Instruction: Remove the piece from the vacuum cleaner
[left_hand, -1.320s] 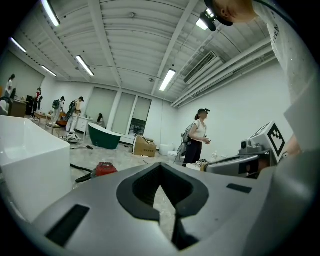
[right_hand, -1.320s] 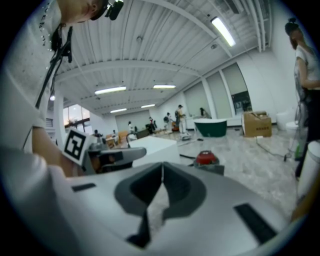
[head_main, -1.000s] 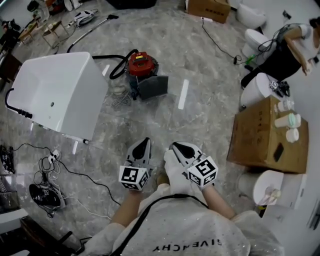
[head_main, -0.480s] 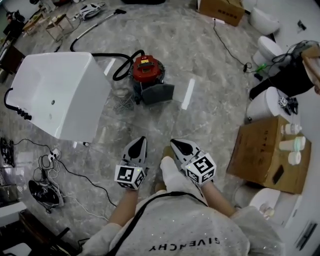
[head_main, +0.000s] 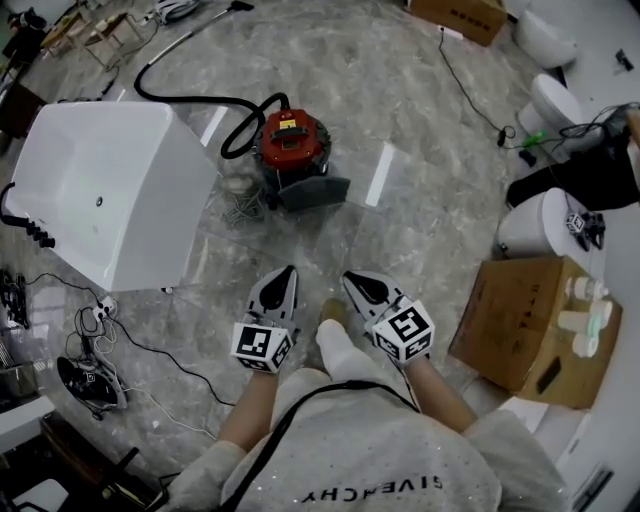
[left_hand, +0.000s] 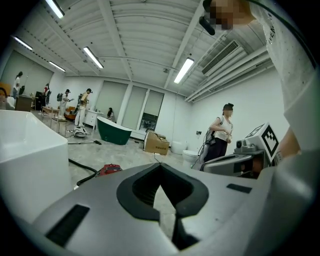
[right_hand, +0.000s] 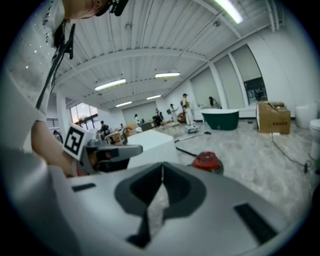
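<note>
one red vacuum cleaner (head_main: 292, 140) stands on the floor. two grippers, left gripper (head_main: 287, 272) and right gripper (head_main: 352, 280), both fully closed, holding nothing. the vacuum cleaner lies ahead, well apart from both.

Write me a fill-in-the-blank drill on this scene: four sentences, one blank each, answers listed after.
1. The vacuum cleaner on the floor has a ____ top.
2. The hose leading from it is ____ in colour.
3. In the head view, the big white tub lies to the ____ of the vacuum cleaner.
4. The left gripper and the right gripper are both ____, holding nothing.

Missing words: red; black; left; shut
</note>
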